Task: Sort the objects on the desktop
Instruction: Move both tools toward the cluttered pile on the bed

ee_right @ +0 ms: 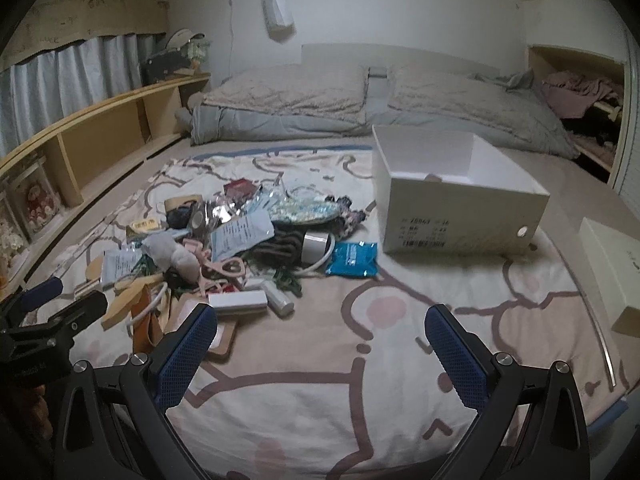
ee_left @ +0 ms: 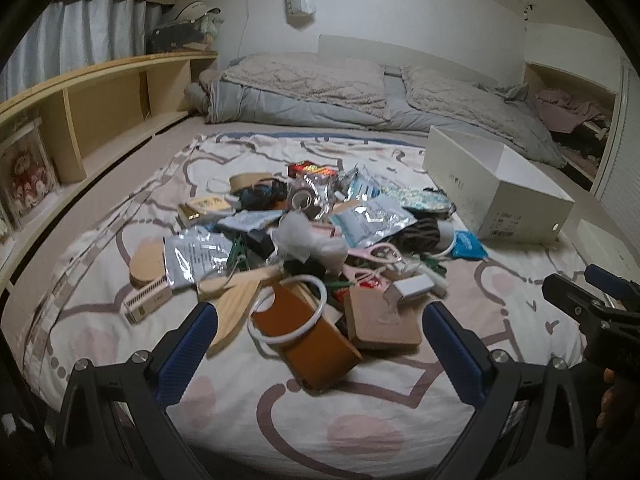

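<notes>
1. Pile of small objects [ee_left: 304,240] lies on the bed's patterned blanket [ee_left: 280,420], left of the white open box [ee_left: 496,196].
2. Left hand-held gripper [ee_left: 320,344] spread wide, empty, orange box [ee_left: 308,340] between its fingers' line of sight.
3. Right hand-held gripper [ee_right: 320,344] released, over bare blanket, pile ahead-left.

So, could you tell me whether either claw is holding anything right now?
Nothing is held: the left claw and right claw are both open and empty.
</notes>
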Tool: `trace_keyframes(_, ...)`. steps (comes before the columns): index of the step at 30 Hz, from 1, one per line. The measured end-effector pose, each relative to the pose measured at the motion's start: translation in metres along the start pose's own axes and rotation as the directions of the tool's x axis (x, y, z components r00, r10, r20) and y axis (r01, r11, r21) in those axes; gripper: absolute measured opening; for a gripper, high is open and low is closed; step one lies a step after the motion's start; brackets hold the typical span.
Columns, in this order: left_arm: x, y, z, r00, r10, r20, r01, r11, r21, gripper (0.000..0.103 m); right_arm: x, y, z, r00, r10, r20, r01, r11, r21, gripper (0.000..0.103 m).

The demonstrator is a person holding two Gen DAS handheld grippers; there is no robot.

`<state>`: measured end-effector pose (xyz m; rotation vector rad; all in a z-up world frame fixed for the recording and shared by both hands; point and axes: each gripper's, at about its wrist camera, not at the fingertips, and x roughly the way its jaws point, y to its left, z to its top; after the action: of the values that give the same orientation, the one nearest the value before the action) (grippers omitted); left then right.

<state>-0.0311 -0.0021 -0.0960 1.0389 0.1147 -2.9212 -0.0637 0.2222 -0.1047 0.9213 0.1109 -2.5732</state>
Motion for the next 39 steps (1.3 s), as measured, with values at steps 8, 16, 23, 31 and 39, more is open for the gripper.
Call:
trace_keyframes(8, 0.011, 0.015, -0.007, 1.0, -0.008, -0.023, 0.007, 0.998, -0.058, 0.103, 0.026, 0.008, -0.013, 0.997, 0.028, -0.077, -0.028, 1.0, 0.002, 0.103)
trace_keyframes(16, 0.021, 0.043, -0.012, 0.999, 0.011, -0.046, -0.019, 0.986, -0.168, 0.103, 0.053, 0.021, -0.022, 0.985, 0.09, -0.148, -0.091, 0.996, 0.003, 0.103)
trace_keyframes(23, 0.024, 0.059, -0.013, 0.999, 0.035, -0.035, -0.042, 0.974, -0.224, 0.103, 0.078, 0.045, -0.023, 0.967, 0.156, -0.202, -0.154, 0.988, 0.022, 0.103)
trace_keyframes(31, 0.023, 0.074, -0.015, 0.998, 0.058, -0.024, -0.062, 0.964, -0.257, 0.103, 0.109, 0.07, -0.022, 0.935, 0.231, -0.268, -0.22, 0.973, 0.071, 0.103)
trace_keyframes(39, 0.026, 0.083, -0.017, 0.999, 0.049, -0.024, -0.054, 0.957, -0.284, 0.103, 0.14, 0.082, -0.018, 0.906, 0.275, -0.323, -0.235, 0.959, 0.157, 0.103)
